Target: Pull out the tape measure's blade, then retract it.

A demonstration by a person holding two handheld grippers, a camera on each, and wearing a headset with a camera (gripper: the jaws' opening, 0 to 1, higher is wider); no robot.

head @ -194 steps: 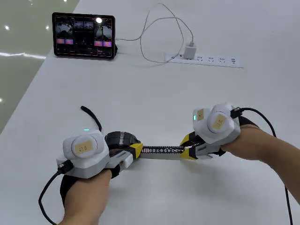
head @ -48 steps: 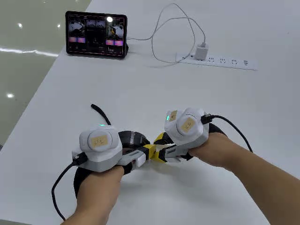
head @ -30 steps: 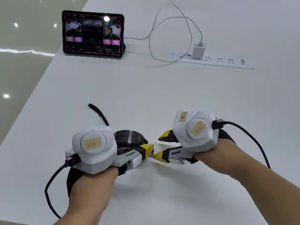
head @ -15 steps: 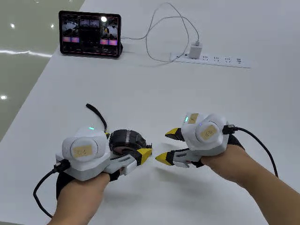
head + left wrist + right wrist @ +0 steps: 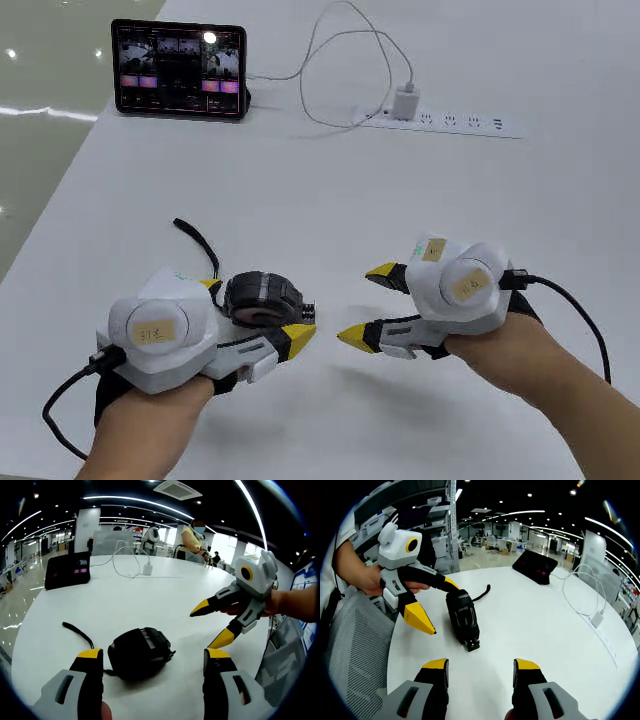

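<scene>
The black tape measure (image 5: pixel 262 298) lies on the white table (image 5: pixel 320 200) with its blade fully in and its black strap (image 5: pixel 195 240) trailing to the far left. My left gripper (image 5: pixel 257 309) is open, its yellow-tipped jaws standing on either side of the case without touching it. In the left gripper view the tape measure (image 5: pixel 140 652) sits just ahead, between the spread jaws of the left gripper (image 5: pixel 153 655). My right gripper (image 5: pixel 367 303) hovers open and empty a short way right of the case. The right gripper view has the tape measure (image 5: pixel 463 617) ahead of the right gripper (image 5: pixel 480 665).
A tablet (image 5: pixel 179 68) with a lit screen stands at the far left of the table. A white power strip (image 5: pixel 440 122) with a charger (image 5: pixel 405 103) and looping cable lies at the back. The table's left edge drops to a glossy floor.
The blade, stretched between both grippers 6.5 s ago, has gone back into the case. The right gripper let go, opened and drew back right. The left gripper's jaws have opened off the case.
</scene>
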